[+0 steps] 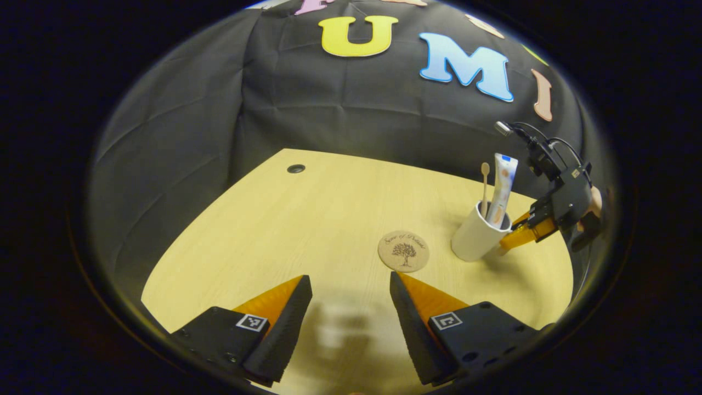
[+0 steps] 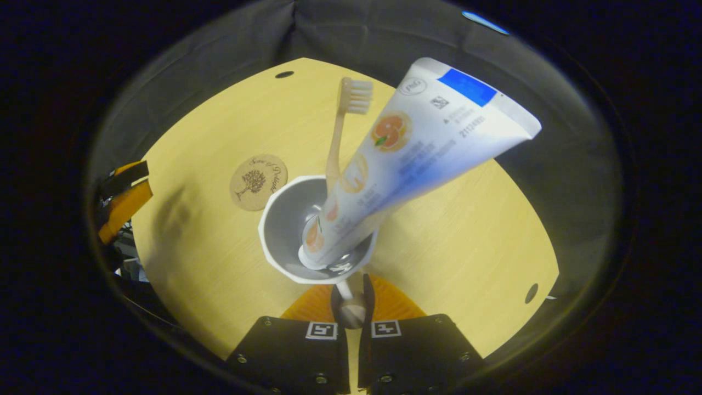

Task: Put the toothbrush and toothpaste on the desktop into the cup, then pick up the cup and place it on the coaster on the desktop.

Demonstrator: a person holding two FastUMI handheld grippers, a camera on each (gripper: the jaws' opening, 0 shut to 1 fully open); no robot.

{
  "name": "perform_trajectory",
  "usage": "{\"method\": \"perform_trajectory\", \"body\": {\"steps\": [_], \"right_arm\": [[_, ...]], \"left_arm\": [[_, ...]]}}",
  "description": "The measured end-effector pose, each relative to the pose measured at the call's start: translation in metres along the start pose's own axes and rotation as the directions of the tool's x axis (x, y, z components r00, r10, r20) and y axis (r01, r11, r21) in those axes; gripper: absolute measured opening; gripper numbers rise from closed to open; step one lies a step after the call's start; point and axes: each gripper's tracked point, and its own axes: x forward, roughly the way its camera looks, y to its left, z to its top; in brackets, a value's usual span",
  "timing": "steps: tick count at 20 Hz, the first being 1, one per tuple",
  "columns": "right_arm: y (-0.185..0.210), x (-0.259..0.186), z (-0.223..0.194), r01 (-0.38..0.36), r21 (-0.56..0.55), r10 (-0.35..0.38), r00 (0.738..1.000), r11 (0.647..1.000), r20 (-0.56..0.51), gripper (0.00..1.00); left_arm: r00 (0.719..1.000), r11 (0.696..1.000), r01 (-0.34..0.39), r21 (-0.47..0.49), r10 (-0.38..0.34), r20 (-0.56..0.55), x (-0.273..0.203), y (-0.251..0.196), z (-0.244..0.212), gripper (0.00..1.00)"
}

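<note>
A white cup [image 2: 307, 230] holding a wooden toothbrush [image 2: 343, 129] and white toothpaste tube [image 2: 417, 148] stands beside the round cork coaster [image 1: 403, 250]. The right gripper [image 2: 351, 293] pinches the cup's handle, partly hidden; the left gripper [image 1: 351, 307] gapes empty.

coaster [image 2: 258, 181] script illegible, toothpaste [image 2: 417, 148] print too small

— What is lying under everything here?
— A pale yellow wood-grain desktop [image 1: 285, 230] with a curved edge is filling the middle.
— Anything set into it?
— A small round dark cable hole [image 1: 296, 168] is sitting near its far edge, and creased black cloth is hanging behind.
</note>
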Motion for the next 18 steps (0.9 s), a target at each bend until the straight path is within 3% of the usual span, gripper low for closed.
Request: {"method": "perform_trajectory", "body": {"steps": [7,18], "right_arm": [[0.003,0.002,0.003,-0.034,0.008,0.034,0.999,0.999,0.029,0.08],[0.0,0.002,0.002,-0.078,-0.034,0.08,0.996,0.996,0.044,0.08]], "left_arm": [[1.0,1.0,-0.007,-0.007,0.007,0.001,-0.011,0.006,-0.007,0.92],[0.999,0.999,-0.035,-0.029,0.035,-0.006,-0.007,0.062,-0.006,0.93]]}}
